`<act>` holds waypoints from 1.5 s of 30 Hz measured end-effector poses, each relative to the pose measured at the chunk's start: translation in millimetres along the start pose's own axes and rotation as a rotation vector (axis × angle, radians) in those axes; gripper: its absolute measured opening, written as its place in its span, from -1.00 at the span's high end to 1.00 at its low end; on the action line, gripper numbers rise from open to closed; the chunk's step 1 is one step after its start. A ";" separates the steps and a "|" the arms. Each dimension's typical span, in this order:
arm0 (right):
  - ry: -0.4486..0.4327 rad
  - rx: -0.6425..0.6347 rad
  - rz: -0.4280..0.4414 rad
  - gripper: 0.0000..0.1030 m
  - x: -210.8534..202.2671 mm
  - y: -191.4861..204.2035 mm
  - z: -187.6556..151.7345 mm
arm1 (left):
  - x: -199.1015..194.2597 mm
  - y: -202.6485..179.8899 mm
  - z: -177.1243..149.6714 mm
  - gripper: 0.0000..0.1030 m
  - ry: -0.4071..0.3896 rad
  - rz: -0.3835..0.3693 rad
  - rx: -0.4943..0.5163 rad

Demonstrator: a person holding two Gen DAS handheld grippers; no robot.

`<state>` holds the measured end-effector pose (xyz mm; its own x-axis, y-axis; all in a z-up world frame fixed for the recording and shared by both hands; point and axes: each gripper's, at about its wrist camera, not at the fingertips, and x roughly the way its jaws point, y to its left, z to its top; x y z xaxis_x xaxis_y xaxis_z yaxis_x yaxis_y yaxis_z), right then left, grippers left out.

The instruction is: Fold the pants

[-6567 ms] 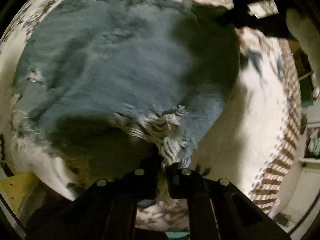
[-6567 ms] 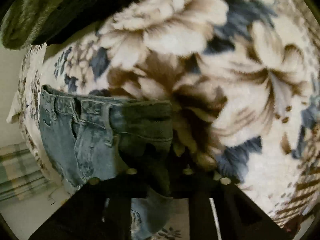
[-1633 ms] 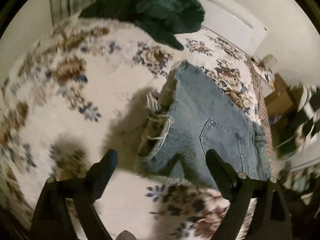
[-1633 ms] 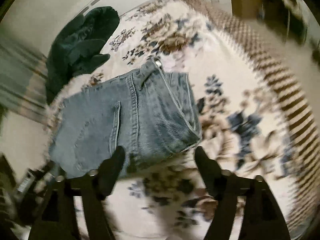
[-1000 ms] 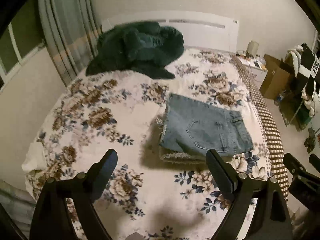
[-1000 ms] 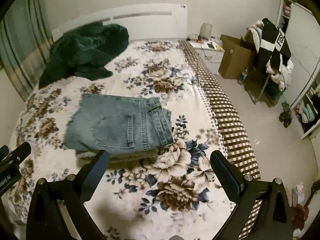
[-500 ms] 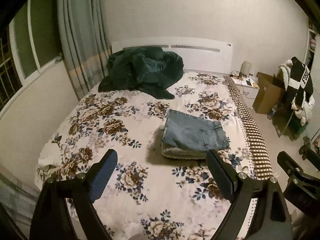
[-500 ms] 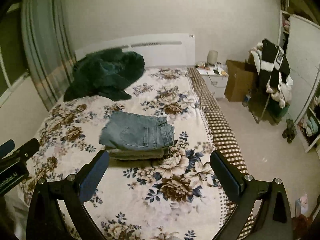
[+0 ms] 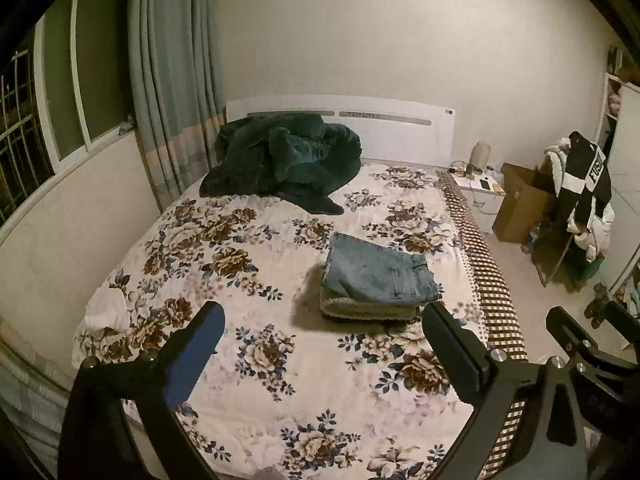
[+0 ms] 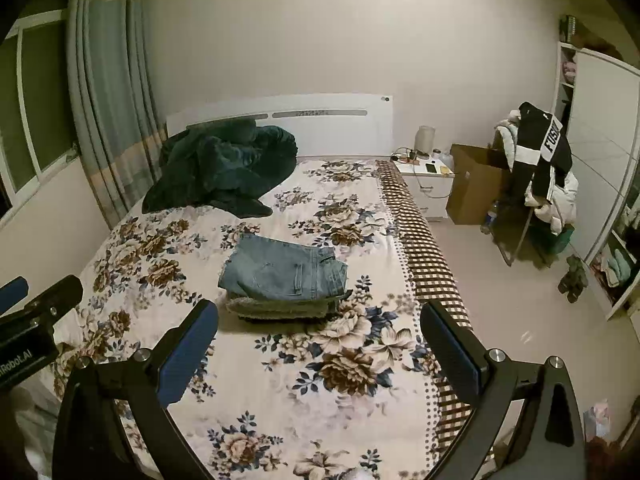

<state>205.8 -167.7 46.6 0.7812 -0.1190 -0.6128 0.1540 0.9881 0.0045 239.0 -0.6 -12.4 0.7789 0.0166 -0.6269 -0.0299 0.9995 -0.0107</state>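
Observation:
The blue jeans [image 9: 378, 270] lie folded in a flat rectangular stack, over a folded fleecy layer, on the floral bed cover [image 9: 256, 280], right of the bed's middle. They also show in the right wrist view [image 10: 284, 270]. My left gripper [image 9: 322, 320] is open and empty, held well back from the bed's foot. My right gripper [image 10: 320, 318] is open and empty too, equally far back. The right gripper's body [image 9: 588, 350] shows at the lower right of the left wrist view.
A dark green blanket [image 9: 284, 160] is heaped at the white headboard [image 9: 400, 132]. Curtains [image 9: 172, 80] and a window are on the left. A nightstand [image 10: 426, 184], cardboard box [image 10: 472, 184] and clothes-laden chair [image 10: 540, 176] stand right of the bed. A white cloth [image 9: 106, 308] lies at the bed's left edge.
Both grippers let go of the jeans, opened and pulled back and up from the bed. The folded jeans have stayed where they were laid.

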 end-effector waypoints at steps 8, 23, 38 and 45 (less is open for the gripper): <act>-0.014 -0.006 -0.016 -1.00 -21.9 15.1 5.6 | -13.1 9.5 -3.9 -0.96 -0.012 -0.007 0.020; -0.012 -0.016 -0.009 -1.00 -27.8 30.0 7.5 | -22.9 22.0 -8.7 -0.97 -0.008 -0.009 0.022; -0.004 -0.021 0.007 -1.00 -38.7 50.0 4.7 | -34.7 25.8 -15.1 -0.97 -0.014 0.010 0.021; -0.003 -0.022 0.008 -1.00 -38.9 50.1 4.1 | -37.8 26.0 -15.1 -0.97 -0.014 0.009 0.022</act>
<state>185.6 -114.0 73.9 0.7840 -0.1111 -0.6107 0.1345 0.9909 -0.0076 199.4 24.4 -0.8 0.7871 0.0262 -0.6163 -0.0237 0.9996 0.0122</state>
